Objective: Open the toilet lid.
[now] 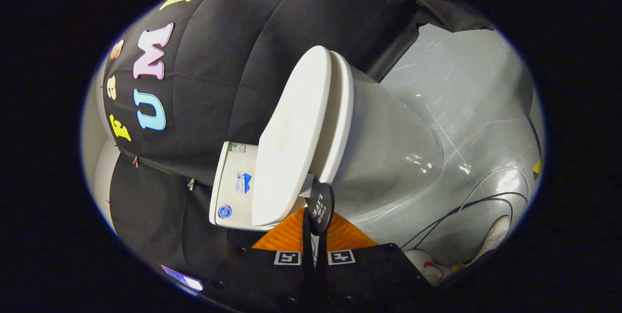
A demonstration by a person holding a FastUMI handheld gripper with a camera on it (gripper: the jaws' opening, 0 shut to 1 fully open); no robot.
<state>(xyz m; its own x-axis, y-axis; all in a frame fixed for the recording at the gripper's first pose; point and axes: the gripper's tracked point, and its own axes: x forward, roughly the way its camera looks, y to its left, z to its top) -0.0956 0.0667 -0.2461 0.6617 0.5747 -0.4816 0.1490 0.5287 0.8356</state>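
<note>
I have the jaws (314,250) pressed together, gripping nothing, just short of the smooth white plastic toilet lid (291,133), so I should catch its rim and swing slowly

Glossy grey floor (466,89) carries white toilet (388,152); dark cables (466,208) trail beside it.

hand-held gripper (312,235) | black body | square fiducial markers (287,257) | fingers closed together
</note>
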